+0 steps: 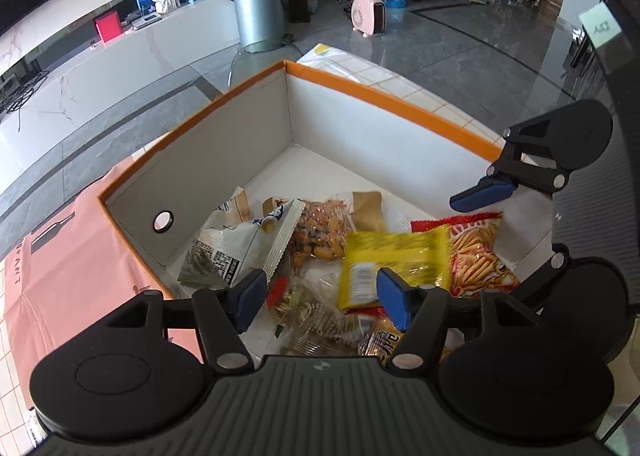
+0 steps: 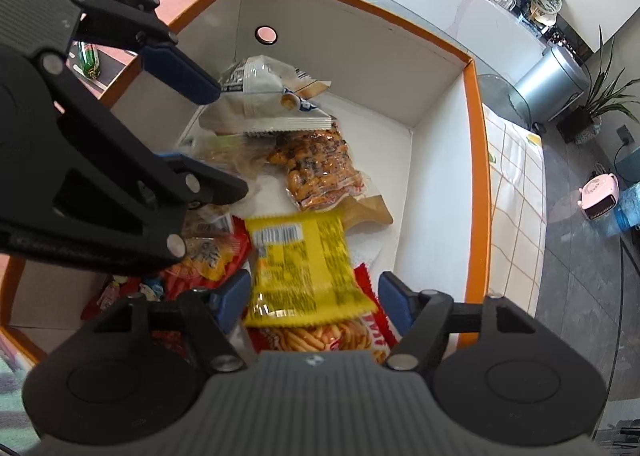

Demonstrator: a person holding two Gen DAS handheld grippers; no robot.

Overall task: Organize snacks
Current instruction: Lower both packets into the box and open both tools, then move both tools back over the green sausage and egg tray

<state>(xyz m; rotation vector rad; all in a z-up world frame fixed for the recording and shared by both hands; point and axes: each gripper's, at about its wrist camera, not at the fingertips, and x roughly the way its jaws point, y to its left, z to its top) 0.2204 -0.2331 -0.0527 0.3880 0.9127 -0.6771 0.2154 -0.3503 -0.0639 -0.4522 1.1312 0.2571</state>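
yellow packet: blurred in both views, its print unreadable; the near edge sits between the right gripper fingers, and contact with the pads cannot be told.
red fries packet: mostly buried under the yellow one and cut off by the gripper body.
clear wrapper: smeared below the left gripper; contents cannot be made out.
packets by the near wall: half hidden behind the left gripper's linkage.
green bottle: only a sliver shows outside the box.
white bag: label too small to read.
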